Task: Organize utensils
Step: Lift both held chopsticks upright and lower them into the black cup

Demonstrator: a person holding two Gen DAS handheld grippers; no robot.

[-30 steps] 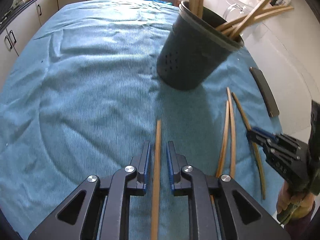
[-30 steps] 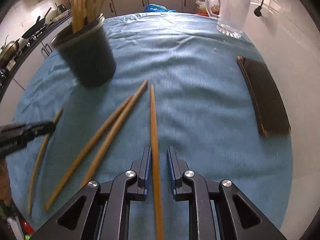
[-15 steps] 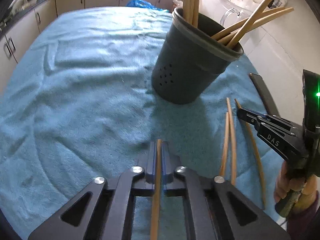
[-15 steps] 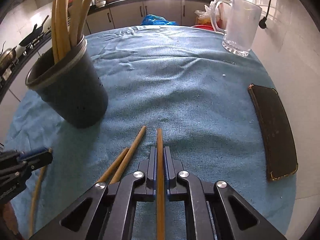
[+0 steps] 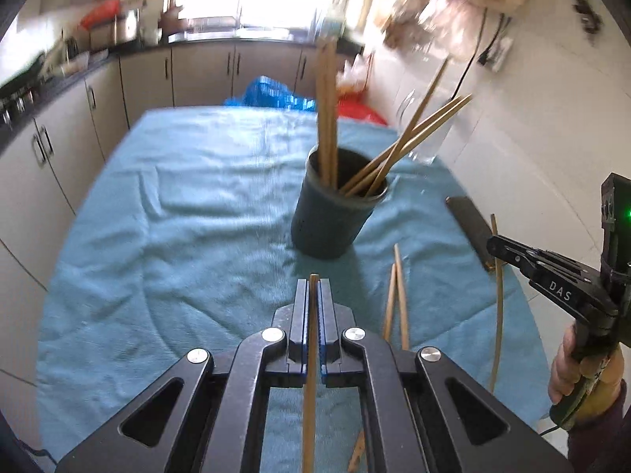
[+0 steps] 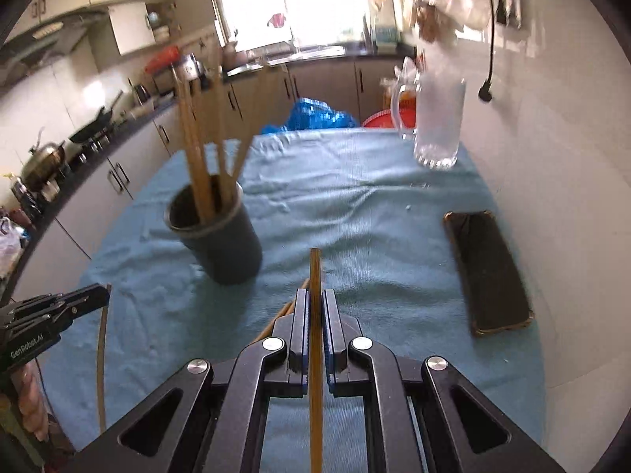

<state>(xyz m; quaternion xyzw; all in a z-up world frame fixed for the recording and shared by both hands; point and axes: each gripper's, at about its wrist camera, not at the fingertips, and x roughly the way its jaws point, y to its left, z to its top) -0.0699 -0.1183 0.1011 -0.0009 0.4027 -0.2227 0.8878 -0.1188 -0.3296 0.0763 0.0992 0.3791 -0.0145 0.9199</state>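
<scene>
A dark utensil cup [image 5: 331, 220] holding several wooden chopsticks stands on the blue cloth [image 5: 189, 236]; it also shows in the right wrist view [image 6: 221, 240]. My left gripper [image 5: 312, 287] is shut on a wooden chopstick [image 5: 310, 354], lifted above the cloth in front of the cup. My right gripper [image 6: 315, 299] is shut on another wooden chopstick [image 6: 314, 315], raised to the right of the cup. Two loose chopsticks [image 5: 396, 299] lie on the cloth between the grippers. The right gripper shows in the left wrist view [image 5: 497, 242], the left gripper in the right wrist view [image 6: 104, 293].
A black phone [image 6: 489, 272] lies on the cloth at the right. A glass jug [image 6: 435, 126] stands at the far right corner. Kitchen cabinets [image 5: 63, 146] run along the left and back. A white wall is close on the right.
Both grippers closed on their chopsticks, then lifted them off the cloth and tilted up; the views now look over the table toward the cup.
</scene>
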